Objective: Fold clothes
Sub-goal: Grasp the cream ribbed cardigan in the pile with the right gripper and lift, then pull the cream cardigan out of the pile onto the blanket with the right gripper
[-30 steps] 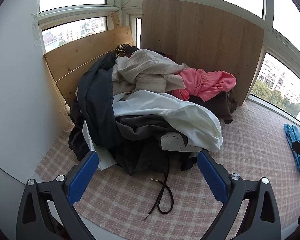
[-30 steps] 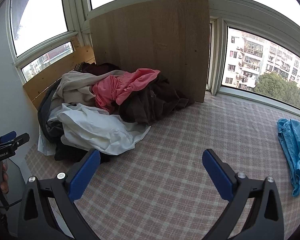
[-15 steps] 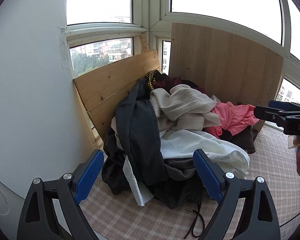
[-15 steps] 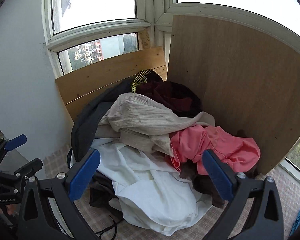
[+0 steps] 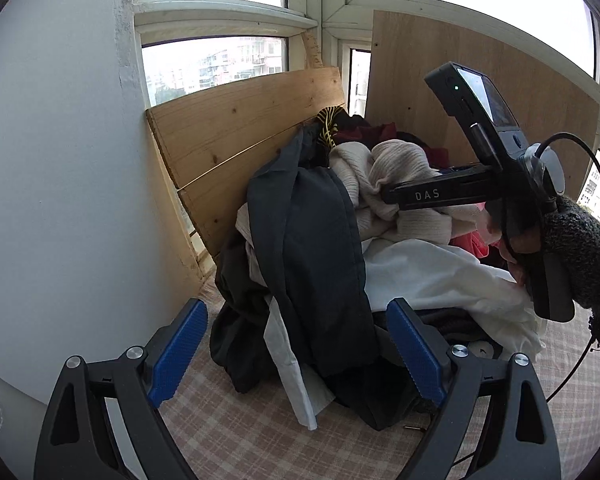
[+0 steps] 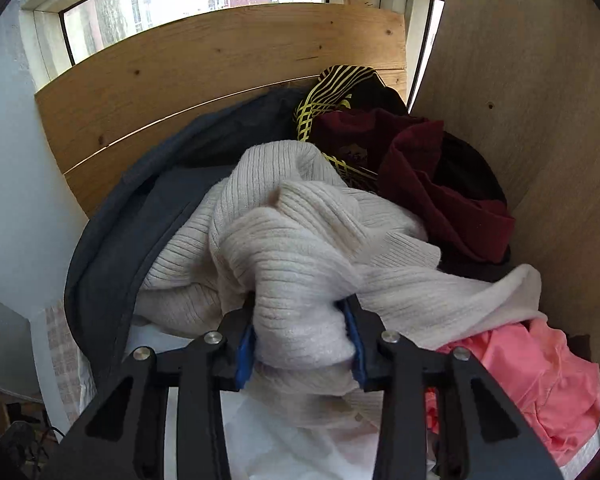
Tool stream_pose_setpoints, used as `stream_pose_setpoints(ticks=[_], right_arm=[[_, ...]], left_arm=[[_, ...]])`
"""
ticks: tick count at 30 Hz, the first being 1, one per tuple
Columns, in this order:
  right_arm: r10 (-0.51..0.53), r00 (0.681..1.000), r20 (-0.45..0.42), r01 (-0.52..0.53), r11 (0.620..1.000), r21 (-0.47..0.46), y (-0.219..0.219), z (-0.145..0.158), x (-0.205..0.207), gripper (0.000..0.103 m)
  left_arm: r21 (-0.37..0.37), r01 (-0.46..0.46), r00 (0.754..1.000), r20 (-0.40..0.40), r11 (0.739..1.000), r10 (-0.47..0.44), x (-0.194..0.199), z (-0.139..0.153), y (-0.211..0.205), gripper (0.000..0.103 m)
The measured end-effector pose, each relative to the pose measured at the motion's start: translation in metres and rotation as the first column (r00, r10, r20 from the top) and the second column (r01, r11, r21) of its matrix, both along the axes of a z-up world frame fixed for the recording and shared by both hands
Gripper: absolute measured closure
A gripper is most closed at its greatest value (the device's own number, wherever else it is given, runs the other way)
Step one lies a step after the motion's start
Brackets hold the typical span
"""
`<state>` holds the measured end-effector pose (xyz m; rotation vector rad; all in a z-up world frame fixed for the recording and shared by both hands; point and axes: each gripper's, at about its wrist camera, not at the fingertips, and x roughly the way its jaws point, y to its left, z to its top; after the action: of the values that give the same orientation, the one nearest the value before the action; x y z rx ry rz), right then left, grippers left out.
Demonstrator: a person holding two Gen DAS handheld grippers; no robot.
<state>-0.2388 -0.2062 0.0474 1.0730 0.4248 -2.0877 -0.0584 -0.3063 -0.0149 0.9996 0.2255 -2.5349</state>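
Note:
A heap of clothes lies in the corner on a checked cloth (image 5: 240,432). On top is a cream ribbed sweater (image 6: 300,232), and my right gripper (image 6: 300,312) is closing its jaws on a bunched fold of it, the blue pads (image 6: 245,354) pressing the knit. The left wrist view shows the same right gripper (image 5: 388,196) reaching in from the right into the sweater (image 5: 396,164). My left gripper (image 5: 296,306) stands open low before the heap, nothing in it. A dark grey garment (image 5: 312,240) hangs down just beyond its fingers.
A white shirt (image 5: 432,276), a pink garment (image 6: 540,364), a maroon one (image 6: 432,176) and a black-and-yellow striped one (image 6: 332,84) are in the heap. Wooden boards (image 5: 240,132) and a panel (image 5: 500,80) back it. A white wall (image 5: 60,160) stands left. A fuzzy dark sleeve (image 5: 580,248) holds the right gripper.
My right gripper swung left across the cloth to the heap and closed from wide open onto the cream sweater. My left gripper moved nearer the heap's left side, still open.

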Motion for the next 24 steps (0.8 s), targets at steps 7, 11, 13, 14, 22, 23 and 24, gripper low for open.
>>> stream_pose_setpoints(ticks=[7, 11, 13, 14, 22, 23, 24], right_arm=[[-0.06, 0.995, -0.077, 0.046, 0.983, -0.176, 0.02, 0.099, -0.017, 0.085], [-0.085, 0.977, -0.196, 0.017, 0.945, -0.328, 0.034, 0.203, -0.002, 0.088], [-0.085, 0.968, -0.237, -0.002, 0.939, -0.344, 0.04, 0.246, 0.012, 0.088], [-0.09, 0.959, -0.27, -0.009, 0.938, -0.347, 0.044, 0.261, 0.022, 0.088], [-0.262, 0.882, -0.391, 0.014, 0.845, -0.535, 0.16, 0.39, 0.085, 0.088], [-0.279, 0.868, -0.41, 0.021, 0.847, -0.531, 0.179, 0.4, 0.096, 0.088], [-0.303, 0.851, -0.429, 0.035, 0.848, -0.529, 0.201, 0.406, 0.109, 0.088]], left_arm=[[0.004, -0.011, 1.0, 0.023, 1.0, 0.011, -0.001, -0.01, -0.006, 0.012], [-0.002, -0.004, 1.0, 0.011, 1.0, 0.004, 0.003, -0.004, -0.003, 0.012], [-0.014, 0.003, 1.0, 0.0, 1.0, -0.003, 0.007, 0.002, 0.0, 0.012], [-0.019, 0.005, 1.0, -0.006, 1.0, -0.005, 0.009, 0.005, 0.001, 0.012], [-0.045, 0.042, 0.998, -0.035, 0.998, -0.044, 0.02, 0.031, 0.016, 0.012], [-0.058, 0.053, 0.998, -0.04, 0.997, -0.055, 0.021, 0.035, 0.02, 0.012], [-0.067, 0.064, 0.997, -0.047, 0.996, -0.067, 0.023, 0.04, 0.024, 0.012]])
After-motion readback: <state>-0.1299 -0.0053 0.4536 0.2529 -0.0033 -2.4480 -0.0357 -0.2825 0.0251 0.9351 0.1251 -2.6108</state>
